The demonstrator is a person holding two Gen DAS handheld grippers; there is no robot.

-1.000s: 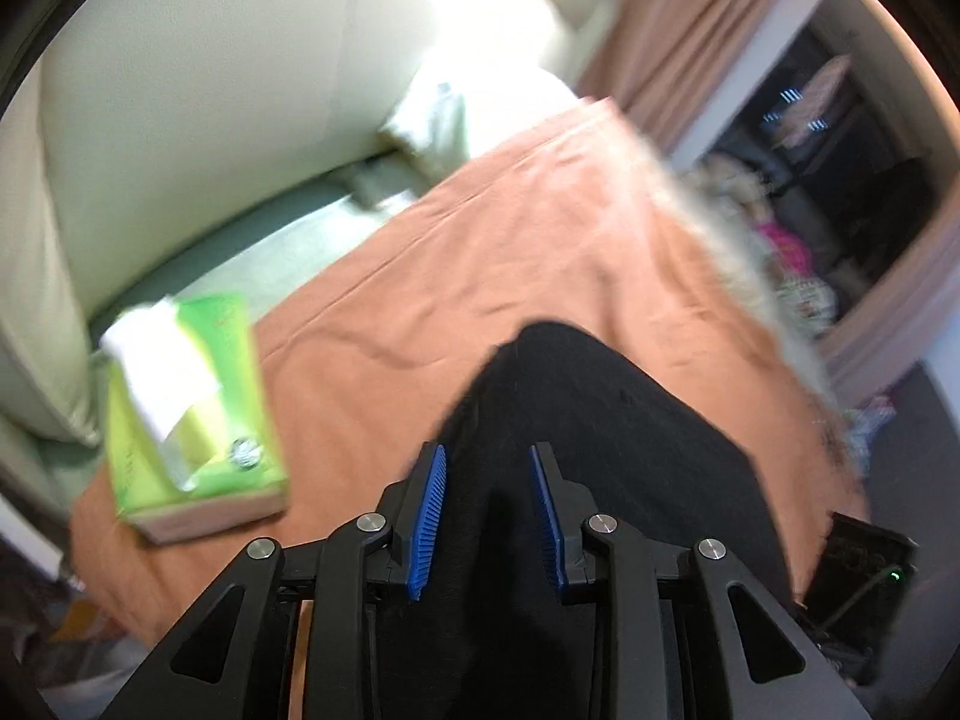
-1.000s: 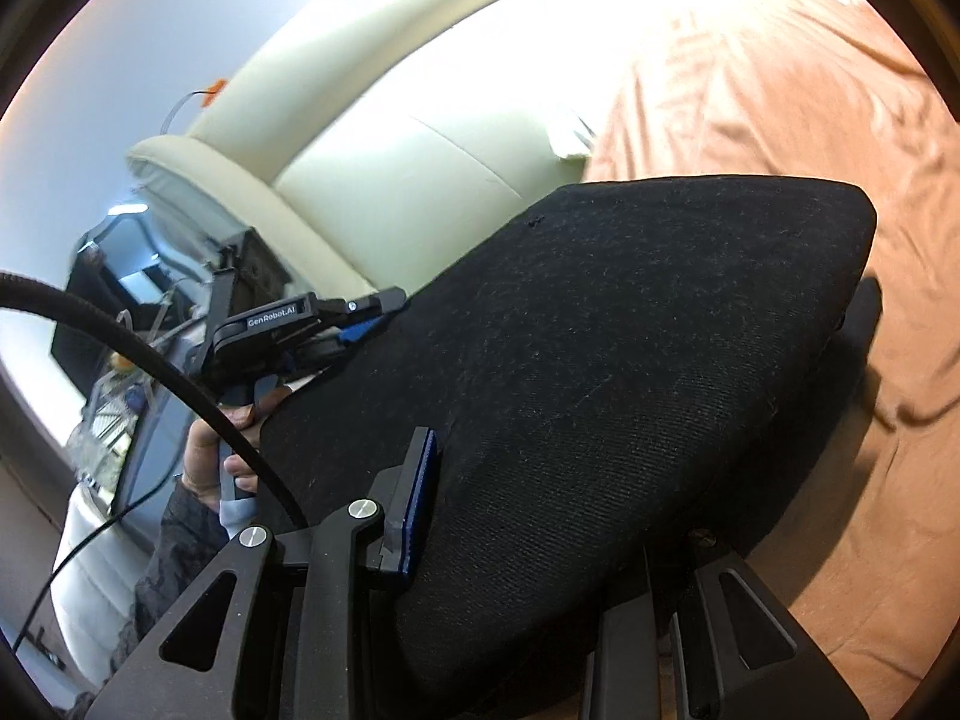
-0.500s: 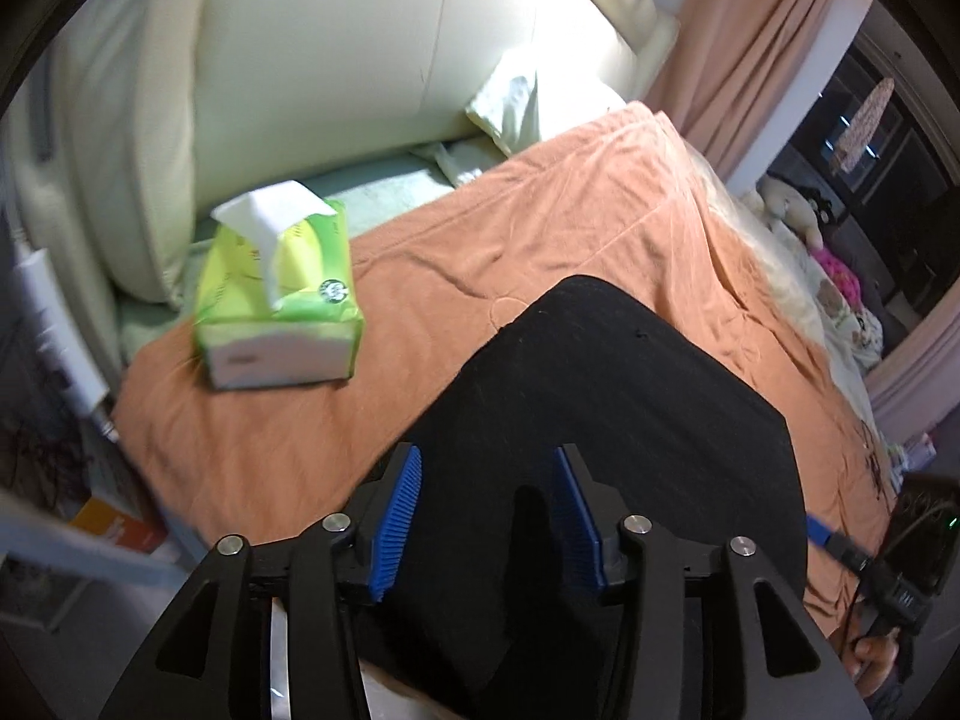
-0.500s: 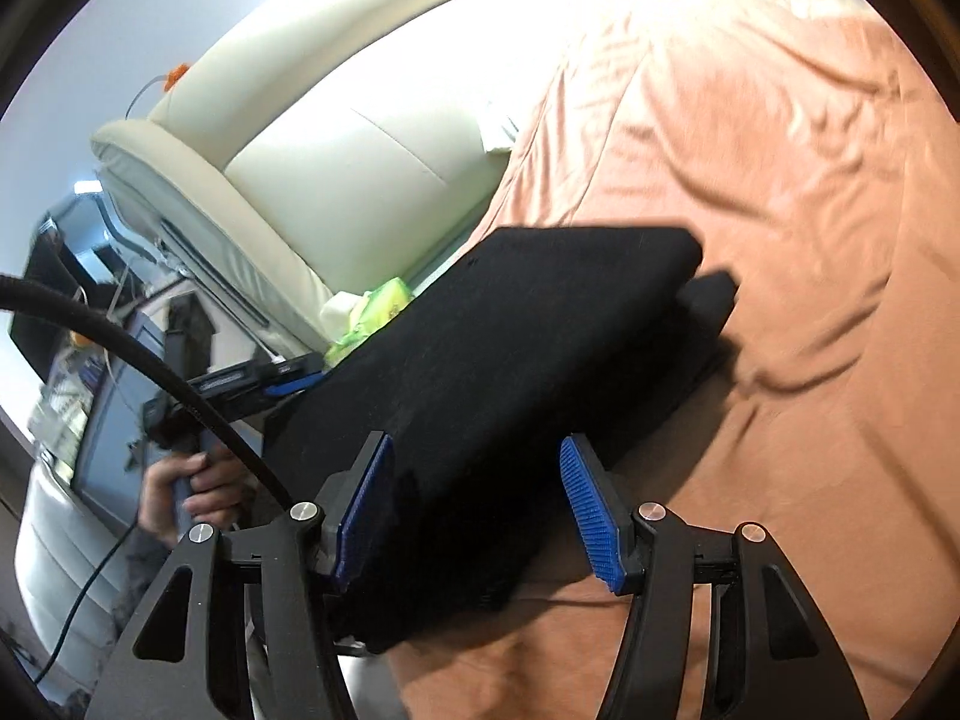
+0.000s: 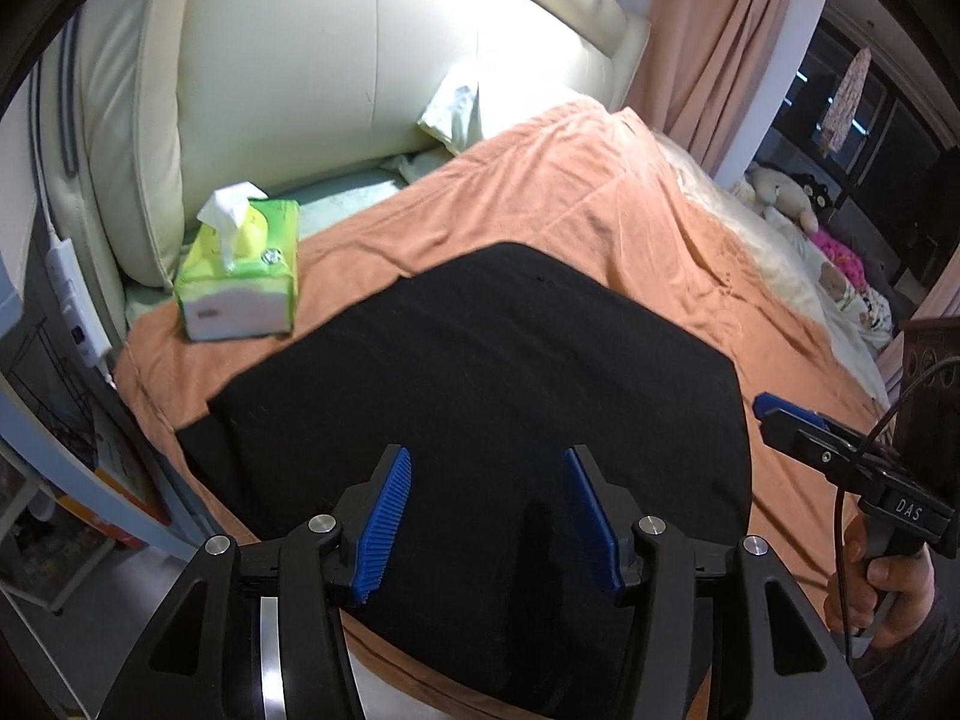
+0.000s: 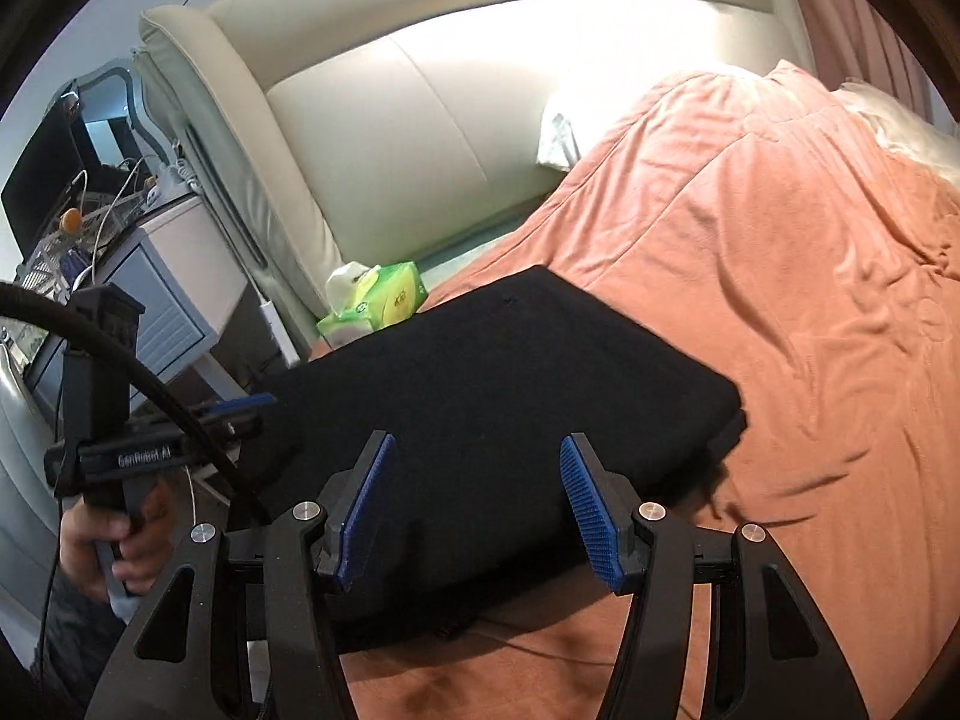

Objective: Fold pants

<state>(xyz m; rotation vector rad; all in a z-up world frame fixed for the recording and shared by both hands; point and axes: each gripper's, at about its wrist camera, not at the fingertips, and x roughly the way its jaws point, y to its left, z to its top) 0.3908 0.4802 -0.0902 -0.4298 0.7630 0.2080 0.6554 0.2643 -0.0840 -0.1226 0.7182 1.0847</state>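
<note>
On the bed's orange blanket (image 5: 570, 192) lie the black pants (image 5: 480, 396), folded into a flat rectangle beside a tissue box (image 5: 240, 276). Left claw (image 5: 486, 516) and right claw (image 6: 477, 510) hover above, spread wide, holding nothing, suggesting the fold is finished.

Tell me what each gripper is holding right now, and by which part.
Nothing is held. The left gripper and right gripper are both open, and the folded black pants lie on the orange blanket.

Both tools (image 5: 487, 516) (image 6: 477, 510) wide apart, empty
</note>
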